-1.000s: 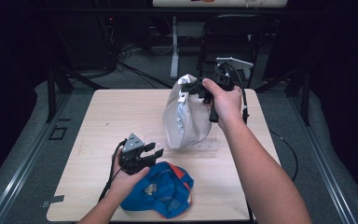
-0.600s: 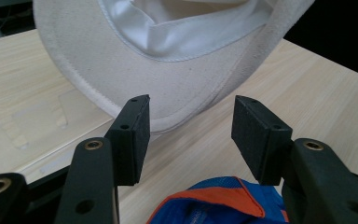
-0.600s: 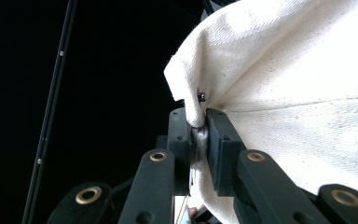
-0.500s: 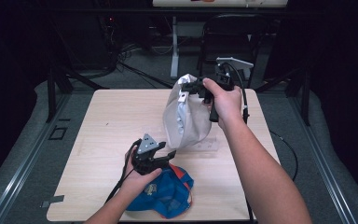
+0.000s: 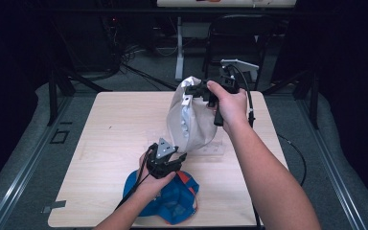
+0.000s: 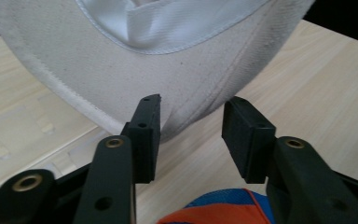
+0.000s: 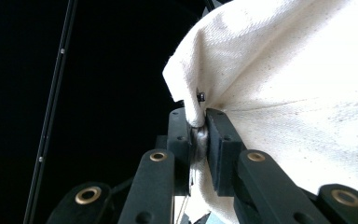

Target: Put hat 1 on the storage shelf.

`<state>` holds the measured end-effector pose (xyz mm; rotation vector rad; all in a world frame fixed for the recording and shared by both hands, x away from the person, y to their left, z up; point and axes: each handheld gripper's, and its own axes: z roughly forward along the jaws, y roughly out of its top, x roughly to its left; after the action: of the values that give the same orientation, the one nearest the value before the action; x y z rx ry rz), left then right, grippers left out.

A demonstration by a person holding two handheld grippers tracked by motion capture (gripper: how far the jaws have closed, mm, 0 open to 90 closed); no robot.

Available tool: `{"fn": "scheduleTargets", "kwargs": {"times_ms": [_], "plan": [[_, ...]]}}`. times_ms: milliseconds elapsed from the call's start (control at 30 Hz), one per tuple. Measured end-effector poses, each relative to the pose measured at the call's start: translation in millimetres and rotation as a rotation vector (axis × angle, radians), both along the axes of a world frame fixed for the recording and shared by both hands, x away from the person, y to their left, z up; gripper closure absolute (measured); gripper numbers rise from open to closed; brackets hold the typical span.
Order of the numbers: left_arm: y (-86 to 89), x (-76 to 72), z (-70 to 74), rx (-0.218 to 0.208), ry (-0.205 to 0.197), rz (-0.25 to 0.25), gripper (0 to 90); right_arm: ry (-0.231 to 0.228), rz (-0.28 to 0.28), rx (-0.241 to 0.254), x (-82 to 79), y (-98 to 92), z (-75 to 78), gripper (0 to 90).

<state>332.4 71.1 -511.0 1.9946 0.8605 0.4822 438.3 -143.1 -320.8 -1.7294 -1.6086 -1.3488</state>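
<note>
A cream-white cap [image 5: 191, 125] hangs over the middle of the wooden table [image 5: 115, 120]. My right gripper [image 5: 195, 91] is shut on a fold of its fabric at the top. In the right gripper view the pinched cloth [image 7: 193, 112] sits between the pads. My left gripper [image 5: 170, 153] is just below the cap's lower edge [image 6: 121, 70]. Its jaws have just been closing and stand apart, with the rim just beyond the fingertips [image 6: 149, 116] and untouched. A blue and orange cap [image 5: 172, 201] lies on the table under my left hand.
A flat clear plastic piece [image 5: 213, 149] lies on the table beneath the white cap. A dark chair [image 5: 239, 43] and cables stand behind the table's far edge. Bare wood stretches across the left half of the table.
My left gripper has moved right and forward, from beside the blue cap to under the white cap's lower edge, and its jaws are narrower than half a second ago. The right hand has stayed still.
</note>
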Motion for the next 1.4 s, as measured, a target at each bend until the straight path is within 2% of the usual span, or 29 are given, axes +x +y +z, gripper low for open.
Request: {"fn": "scheduleTargets", "kwargs": {"times_ms": [133, 200, 300, 433, 533, 733, 1033, 1133, 1367, 1400], "plan": [[-0.1, 0.0, -0.7, 0.012, -0.022, 0.005, 64.6, 0.002, -0.001, -0.005, -0.4, -0.6, 0.6, 81.1], [0.1, -1.7, 0.5, 0.036, -0.049, 0.001, 69.2, 0.003, -0.001, -0.008, -0.6, -1.7, 0.9, 81.1], [3.1, -2.7, 2.6, 0.052, -0.061, -0.005, 71.9, 0.003, -0.006, -0.006, -0.5, -2.9, 1.3, 81.0], [9.4, -2.7, 5.5, 0.047, -0.064, -0.005, 74.0, 0.002, -0.010, -0.004, -0.5, -4.2, 2.0, 80.9], [16.0, -2.0, 7.0, 0.026, -0.060, -0.002, 75.3, 0.002, -0.014, -0.001, -0.3, -4.7, 2.3, 80.8], [22.3, 0.1, 8.3, 0.001, -0.043, -0.019, 75.9, -0.001, -0.015, 0.003, 0.2, -3.1, 2.0, 80.8], [33.8, 11.8, 9.1, -0.056, 0.024, -0.034, 76.1, 0.002, -0.021, -0.015, 2.6, -0.3, -0.7, 80.7], [34.9, 12.5, 8.2, -0.065, 0.028, -0.034, 76.1, 0.005, -0.019, -0.018, 3.3, 1.1, -1.7, 80.6], [42.8, 16.5, 5.8, -0.116, 0.071, -0.029, 76.1, 0.007, -0.010, -0.037, 6.0, 6.0, -5.9, 80.6], [45.4, 17.8, 4.5, -0.135, 0.079, -0.023, 76.2, 0.012, -0.016, -0.032, 7.1, 7.4, -8.5, 80.6]]}}
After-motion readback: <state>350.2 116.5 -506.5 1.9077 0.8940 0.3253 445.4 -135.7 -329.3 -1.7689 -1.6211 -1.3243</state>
